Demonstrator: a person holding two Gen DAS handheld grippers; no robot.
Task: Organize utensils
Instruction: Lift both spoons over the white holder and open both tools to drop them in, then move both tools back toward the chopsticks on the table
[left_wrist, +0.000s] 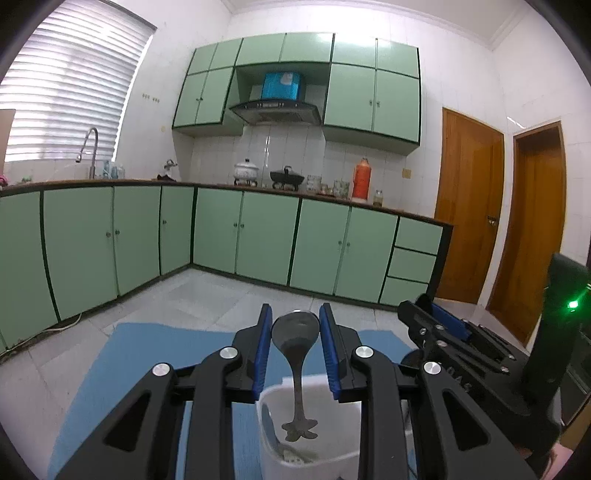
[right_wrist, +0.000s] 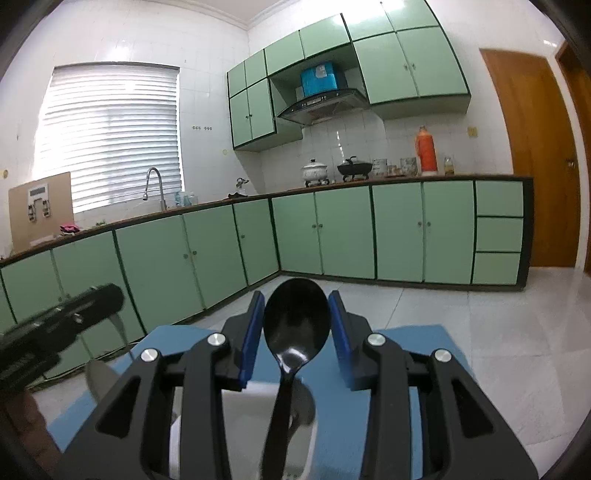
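Observation:
In the left wrist view my left gripper (left_wrist: 295, 321) is shut on a metal spoon (left_wrist: 295, 332), bowl up between the blue pads, handle hanging down into a white container (left_wrist: 347, 461) on a blue mat (left_wrist: 147, 354). My right gripper (left_wrist: 439, 321) shows at the right of that view. In the right wrist view my right gripper (right_wrist: 297, 314) is shut on a black spoon (right_wrist: 295, 317), bowl up, handle reaching down into the white container (right_wrist: 247, 410). The left gripper's tip (right_wrist: 92, 302) and its metal spoon (right_wrist: 99, 376) show at the left.
The blue mat (right_wrist: 436, 369) covers the surface under both grippers. Green kitchen cabinets (left_wrist: 258, 236) line the far walls, with a sink tap (left_wrist: 90, 147), pots and an orange flask (left_wrist: 362, 177) on the counter. Wooden doors (left_wrist: 465, 206) stand at the right.

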